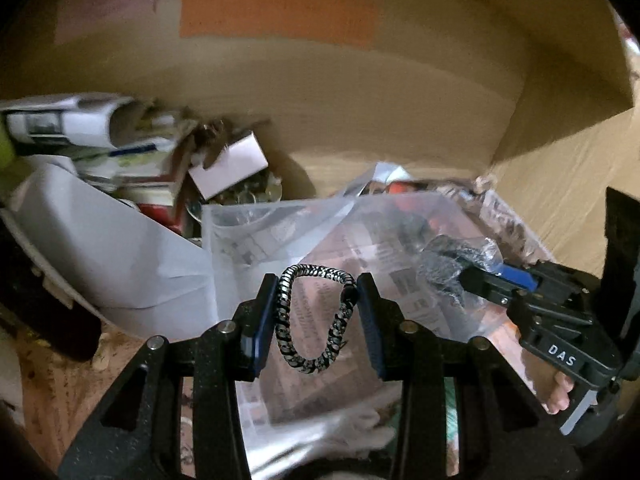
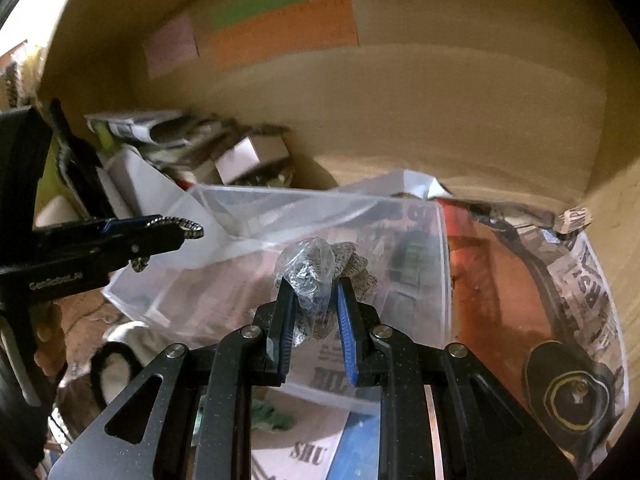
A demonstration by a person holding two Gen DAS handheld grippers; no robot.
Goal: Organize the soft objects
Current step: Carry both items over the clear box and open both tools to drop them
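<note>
Low in the middle of the left wrist view, the left tongs (image 1: 316, 284) grip a black-and-white braided cord loop (image 1: 314, 320). Toward the right edge of that view, the right tongs (image 2: 314, 286) are clenched on a grey knitted wad (image 2: 352, 270) in crinkled plastic. Both hang over a clear plastic bag (image 1: 260, 236) inside the cardboard box (image 1: 360, 100).

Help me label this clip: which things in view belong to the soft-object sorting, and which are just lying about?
In the job:
left gripper shut on braided cord loop
right gripper shut on grey knit bundle

Lying about:
clear plastic bag
small white box
cardboard box
</note>
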